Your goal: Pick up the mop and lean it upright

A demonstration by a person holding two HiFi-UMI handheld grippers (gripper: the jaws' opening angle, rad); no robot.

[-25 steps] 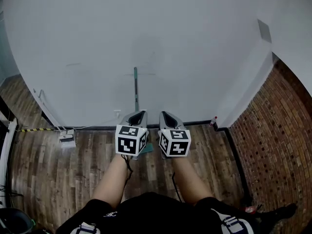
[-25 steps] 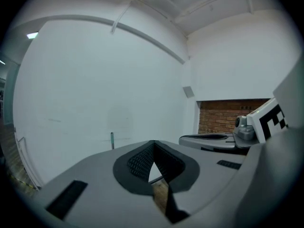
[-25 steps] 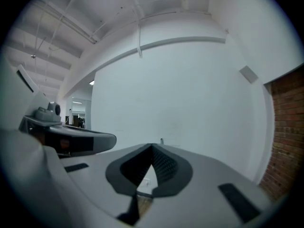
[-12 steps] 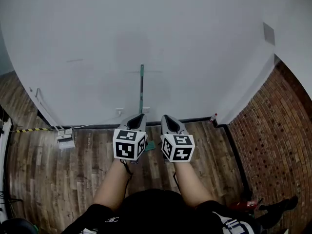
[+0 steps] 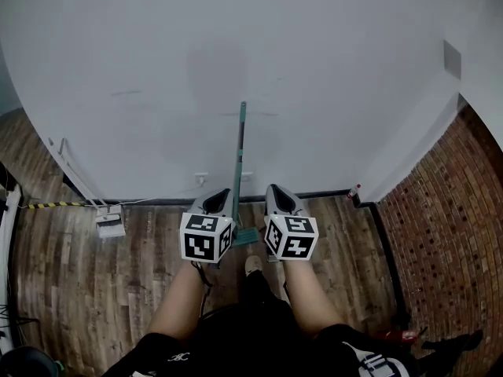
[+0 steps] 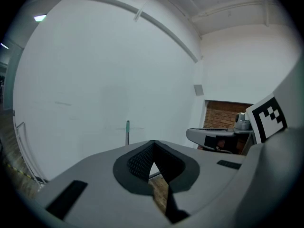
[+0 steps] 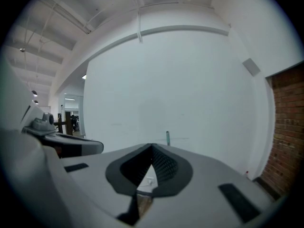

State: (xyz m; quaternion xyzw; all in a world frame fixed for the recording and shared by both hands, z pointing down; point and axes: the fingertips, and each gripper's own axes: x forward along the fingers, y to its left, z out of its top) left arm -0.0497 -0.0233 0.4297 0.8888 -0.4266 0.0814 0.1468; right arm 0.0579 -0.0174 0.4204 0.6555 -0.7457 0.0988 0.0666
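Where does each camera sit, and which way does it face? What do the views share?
Head view: on the person's head, looking steeply down at brown wooden floor and white wall; forearms, left gripper, right gripper show.
Left gripper view: on the left gripper, facing the wall along its shut jaws; right gripper at right.
Right gripper view: on the right gripper, facing the wall along its shut jaws; left gripper at left.
Shared: the upright green-handled mop.

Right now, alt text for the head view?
A teal-handled mop stands upright against a white wall, its head on the wood floor. The person's left gripper and right gripper hover either side of it, both shut and empty. Brick wall at right.
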